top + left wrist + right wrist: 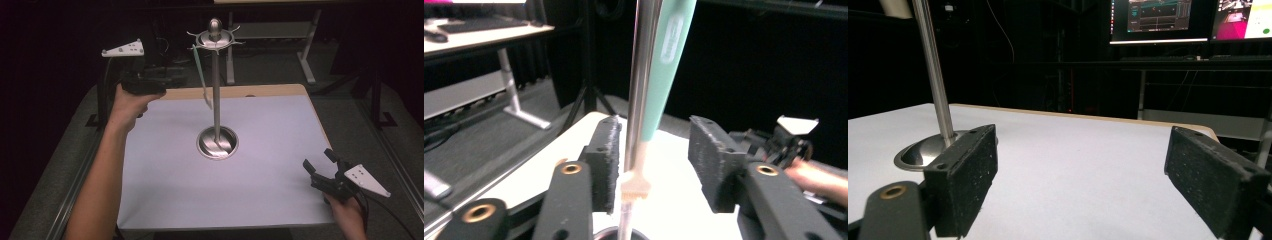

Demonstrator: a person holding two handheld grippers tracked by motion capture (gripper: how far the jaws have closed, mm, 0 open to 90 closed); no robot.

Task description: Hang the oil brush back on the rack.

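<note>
your left hand-held gripper [654,165] has its jaws parted, pads clear of the mint-green spatula [667,65] between them. the spatula hangs from a hook on the steel stand [216,90], head down beside the pole. at five o'clock on the worktop [165,190], your right hand-held gripper [320,161] sits wide open, holding nothing.

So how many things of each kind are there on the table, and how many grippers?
Metal hanging stand: 1
Mint-green toothbrush, hanging from the stand's top: 1
Grippers: 2, the left gripper and the right gripper, both with jaws open
Total: 4
</note>
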